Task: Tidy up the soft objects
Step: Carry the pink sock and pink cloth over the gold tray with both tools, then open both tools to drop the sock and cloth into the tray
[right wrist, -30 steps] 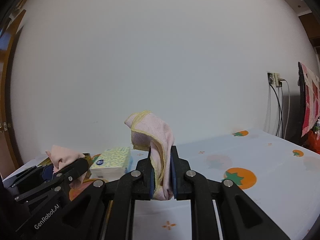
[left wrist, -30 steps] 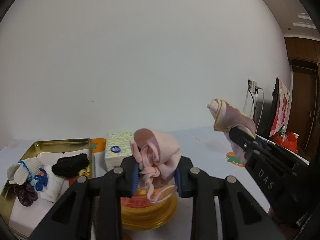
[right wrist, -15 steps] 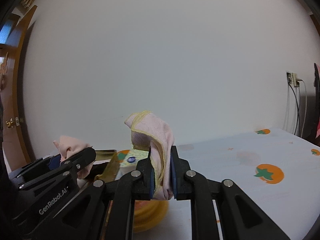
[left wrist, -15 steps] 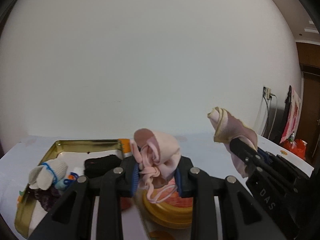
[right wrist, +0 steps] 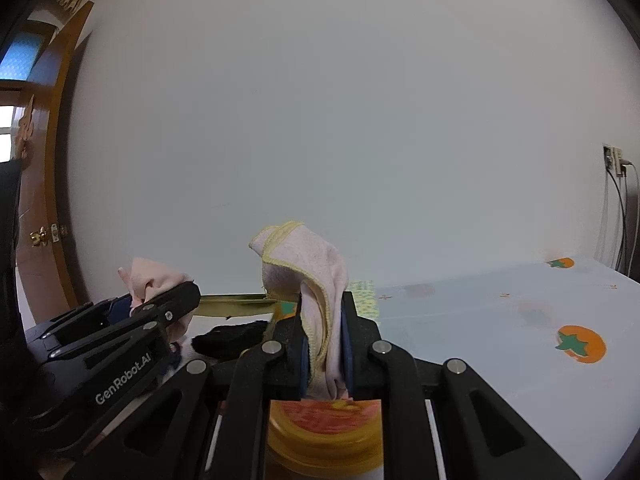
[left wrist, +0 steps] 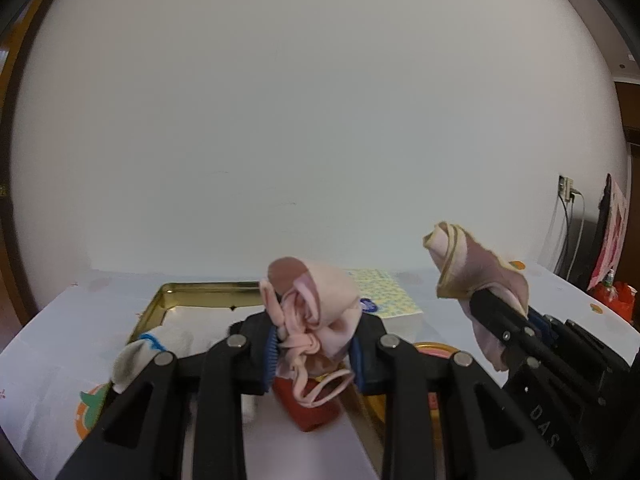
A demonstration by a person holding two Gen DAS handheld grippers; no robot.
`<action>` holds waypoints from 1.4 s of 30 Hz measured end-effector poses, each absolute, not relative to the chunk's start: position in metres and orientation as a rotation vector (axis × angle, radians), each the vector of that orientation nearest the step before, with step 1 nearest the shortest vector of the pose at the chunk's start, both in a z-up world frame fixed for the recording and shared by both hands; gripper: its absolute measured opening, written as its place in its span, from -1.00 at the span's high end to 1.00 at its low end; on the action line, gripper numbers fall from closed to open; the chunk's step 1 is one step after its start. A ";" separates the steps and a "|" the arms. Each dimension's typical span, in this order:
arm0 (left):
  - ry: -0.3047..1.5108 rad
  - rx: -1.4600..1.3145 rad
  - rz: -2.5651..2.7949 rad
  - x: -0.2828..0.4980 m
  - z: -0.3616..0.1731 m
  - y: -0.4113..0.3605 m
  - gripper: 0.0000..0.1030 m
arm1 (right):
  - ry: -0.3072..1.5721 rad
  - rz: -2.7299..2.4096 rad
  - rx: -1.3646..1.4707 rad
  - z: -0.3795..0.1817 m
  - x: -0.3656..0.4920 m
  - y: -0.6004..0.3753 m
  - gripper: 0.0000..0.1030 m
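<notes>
Left gripper (left wrist: 314,346): jaws narrowed and clamped on a bunched pink sock (left wrist: 316,304), which bulges above the blue pads with a loose cuff loop hanging below. Judgement: the grip is taken mid-bundle so the sock rides clear of the table during carriage.

Right gripper (right wrist: 323,354): jaws nearly closed on a pink cloth with yellow edging (right wrist: 306,268). The cloth stands folded above the pads, with its tail pinched between them. Both items are held in the air side by side, above the near edge of the gold tin tray (left wrist: 200,292).

The tray appears to be the collection point. It holds a white sock with blue trim (left wrist: 138,354) and a black soft item (right wrist: 232,336). Judgement: both held pieces are bound for it, and neither is delivered yet.

Beyond the jaws lie a patterned tissue box (left wrist: 386,300), a yellow lidded container (right wrist: 324,432) directly under the right gripper, and a red object (left wrist: 308,412) under the left.

Limits of view:
1. Most of the tray floor is masked by the gripper bodies, so free space cannot be confirmed.
2. The red object is blurred and partly covered, so its identity cannot be told.
3. The container is cut off below.
4. No hand of the person is visible.
</notes>
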State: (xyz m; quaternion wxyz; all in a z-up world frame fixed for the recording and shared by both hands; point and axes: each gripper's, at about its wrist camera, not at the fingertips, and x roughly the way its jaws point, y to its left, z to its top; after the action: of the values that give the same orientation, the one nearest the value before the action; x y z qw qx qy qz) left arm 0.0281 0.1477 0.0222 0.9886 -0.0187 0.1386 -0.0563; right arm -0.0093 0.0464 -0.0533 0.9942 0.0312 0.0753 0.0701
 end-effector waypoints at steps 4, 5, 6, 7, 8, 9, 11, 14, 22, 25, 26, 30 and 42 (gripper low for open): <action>0.281 -0.028 -0.085 0.030 0.023 0.158 0.47 | 0.154 0.166 0.061 -0.056 -0.004 0.057 0.72; 0.285 -0.030 -0.078 0.031 0.023 0.161 0.47 | 0.156 0.173 0.061 -0.056 -0.002 0.059 0.72; 0.290 -0.034 -0.070 0.032 0.023 0.164 0.47 | 0.159 0.178 0.062 -0.057 0.001 0.060 0.72; 0.297 -0.041 -0.061 0.034 0.023 0.167 0.47 | 0.162 0.184 0.063 -0.057 0.002 0.063 0.72; 0.302 -0.048 -0.053 0.035 0.023 0.169 0.47 | 0.165 0.189 0.065 -0.058 0.004 0.065 0.72; 0.306 -0.055 -0.043 0.036 0.023 0.172 0.48 | 0.167 0.195 0.065 -0.058 0.006 0.067 0.72; 0.315 -0.070 -0.025 0.036 0.024 0.176 0.48 | 0.168 0.208 0.062 -0.059 0.009 0.071 0.72; 0.338 -0.093 -0.001 0.040 0.024 0.182 0.47 | 0.174 0.224 0.058 -0.059 0.014 0.074 0.72; 0.372 -0.122 0.029 0.042 0.025 0.188 0.48 | 0.193 0.249 0.092 -0.056 0.031 0.077 0.72; 0.376 -0.134 0.039 0.044 0.027 0.193 0.47 | 0.206 0.259 0.097 -0.055 0.039 0.078 0.72; 0.380 -0.142 0.043 0.045 0.027 0.195 0.47 | 0.211 0.264 0.098 -0.055 0.042 0.078 0.72; 0.409 -0.152 0.073 0.051 0.033 0.200 0.48 | 0.233 0.293 0.112 -0.044 0.037 0.089 0.72; 0.542 -0.085 0.214 0.094 0.055 0.212 0.48 | 0.372 0.346 0.109 -0.012 0.093 0.116 0.72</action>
State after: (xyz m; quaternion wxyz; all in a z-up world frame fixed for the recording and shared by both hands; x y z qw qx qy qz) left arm 0.0940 0.2123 0.0554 0.9569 -0.0419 0.2672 0.1055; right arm 0.0927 0.1156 -0.0123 0.9665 0.0539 0.1838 0.1709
